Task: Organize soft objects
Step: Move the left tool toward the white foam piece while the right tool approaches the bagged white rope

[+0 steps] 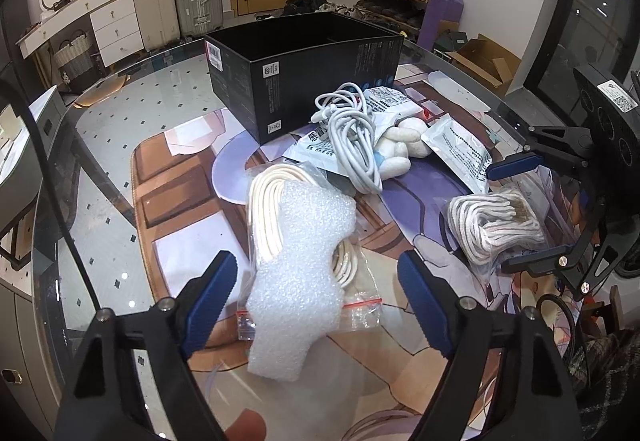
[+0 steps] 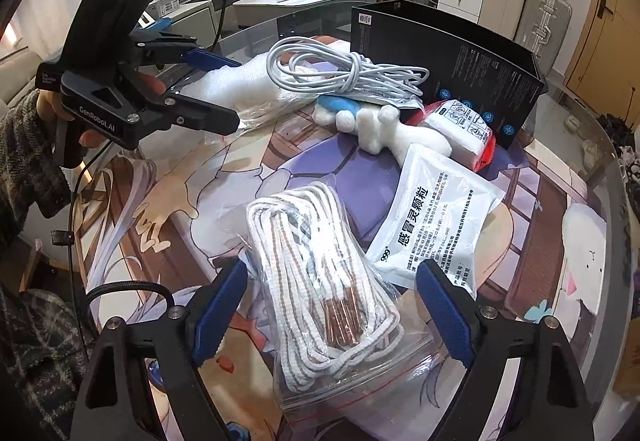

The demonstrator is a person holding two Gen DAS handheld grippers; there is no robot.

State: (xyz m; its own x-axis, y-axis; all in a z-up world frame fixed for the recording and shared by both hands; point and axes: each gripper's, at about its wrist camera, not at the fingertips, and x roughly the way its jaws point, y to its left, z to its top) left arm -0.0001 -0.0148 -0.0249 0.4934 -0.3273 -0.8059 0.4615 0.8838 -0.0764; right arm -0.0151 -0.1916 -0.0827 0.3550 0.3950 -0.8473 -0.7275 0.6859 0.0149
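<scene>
A white foam piece (image 1: 304, 261) lies on a zip bag of cream cord (image 1: 268, 209). My left gripper (image 1: 316, 261) stands open astride the foam, with a gap at each blue pad; in the right wrist view the left gripper (image 2: 224, 89) shows at the upper left. A clear bag of white laces (image 2: 320, 281) lies between the fingers of my right gripper (image 2: 332, 268), which is open around it with no clear squeeze. In the left wrist view the right gripper (image 1: 520, 213) flanks the lace bag (image 1: 492, 229). An open black box (image 1: 304, 81) stands behind.
A bundled white cable (image 2: 340, 69), a white plush toy (image 2: 376, 125), a white medicine pouch (image 2: 432, 217) and a red-and-white packet (image 2: 460, 129) lie beside the black box (image 2: 448, 53). A printed mat (image 1: 180, 201) covers the glass table. Suitcases and a shoe rack stand behind.
</scene>
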